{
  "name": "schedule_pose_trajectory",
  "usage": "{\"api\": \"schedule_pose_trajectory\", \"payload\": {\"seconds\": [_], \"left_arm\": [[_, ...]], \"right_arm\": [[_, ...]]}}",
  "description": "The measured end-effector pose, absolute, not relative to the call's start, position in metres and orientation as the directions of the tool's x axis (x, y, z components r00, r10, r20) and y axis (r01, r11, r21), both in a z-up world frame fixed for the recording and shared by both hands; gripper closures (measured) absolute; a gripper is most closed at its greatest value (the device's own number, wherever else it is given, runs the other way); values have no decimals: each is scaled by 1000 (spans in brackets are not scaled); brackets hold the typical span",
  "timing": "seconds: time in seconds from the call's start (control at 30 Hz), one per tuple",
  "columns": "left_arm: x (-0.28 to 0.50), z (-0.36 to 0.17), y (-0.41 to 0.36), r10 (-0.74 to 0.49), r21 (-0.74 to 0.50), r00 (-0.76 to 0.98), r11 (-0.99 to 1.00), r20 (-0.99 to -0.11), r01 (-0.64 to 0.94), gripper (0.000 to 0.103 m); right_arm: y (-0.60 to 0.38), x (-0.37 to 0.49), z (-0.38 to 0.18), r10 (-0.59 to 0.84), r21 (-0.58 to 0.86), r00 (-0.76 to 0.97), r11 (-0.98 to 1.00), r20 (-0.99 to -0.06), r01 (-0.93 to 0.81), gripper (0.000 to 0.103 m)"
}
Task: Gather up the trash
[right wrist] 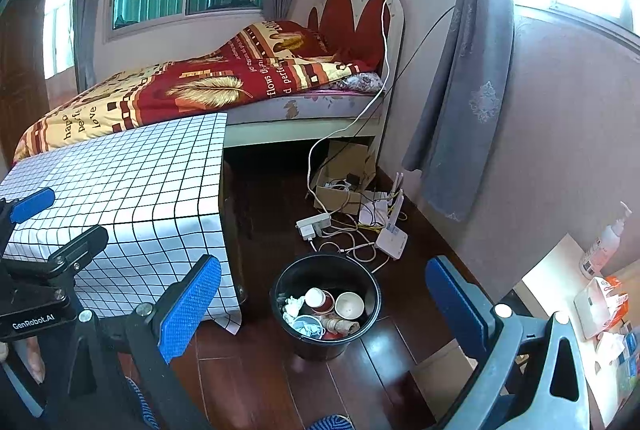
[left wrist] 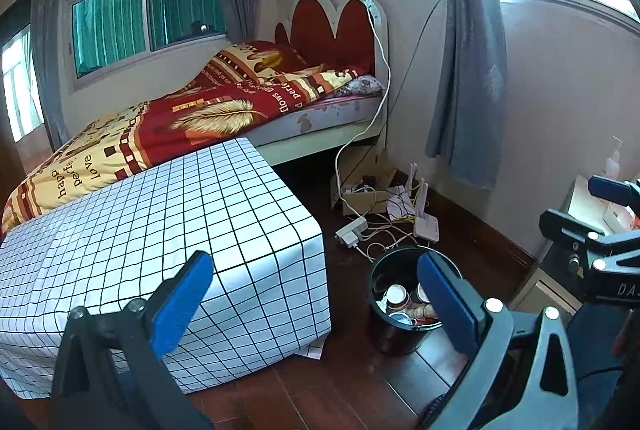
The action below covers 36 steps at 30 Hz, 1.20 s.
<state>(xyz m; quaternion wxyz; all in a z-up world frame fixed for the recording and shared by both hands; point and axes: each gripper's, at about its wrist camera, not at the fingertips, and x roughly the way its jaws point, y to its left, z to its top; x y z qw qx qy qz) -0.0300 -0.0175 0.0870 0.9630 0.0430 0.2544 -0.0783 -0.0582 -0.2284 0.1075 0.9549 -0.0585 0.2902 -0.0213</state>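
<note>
At the bottom of the left wrist view, the left gripper [left wrist: 316,306] is seen with its blue-padded fingers spread wide and nothing held between them. In the right wrist view the right gripper [right wrist: 320,306] is likewise spread wide and empty, and the left gripper is caught at the left edge of that frame.

Between the right gripper's fingers, on the dark reddish wooden plank floor [right wrist: 360,370], a round black plastic bin [right wrist: 325,304] is placed. It is filled with trash: paper cups [right wrist: 349,304], crumpled white tissue [right wrist: 294,306] and other scraps. In the left wrist view the same bin [left wrist: 400,310] sits at lower centre, partly covered by the right-hand finger.

Left of the bin, a low table draped in a white cloth with a black grid [right wrist: 132,190] is seen. Beyond the bin, a white power strip [right wrist: 314,224], tangled cables and a white router [right wrist: 392,240] lie on the floor near an open cardboard box [right wrist: 344,174].

Further back, a bed with a red and yellow patterned quilt [right wrist: 192,90] and a red scalloped headboard [right wrist: 352,18] is set against the wall. Grey curtains [right wrist: 460,90] and bright windows are seen at the top of the frame.
</note>
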Motion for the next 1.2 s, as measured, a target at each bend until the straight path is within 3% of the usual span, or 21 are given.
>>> {"api": "schedule_pose_trajectory", "payload": {"seconds": [1.2], "left_arm": [[-27,79,-17,-127,107,858,973,-498,206,0]], "right_arm": [[-227,-59,100,-77,-130,826,991,-559,4,0]]}}
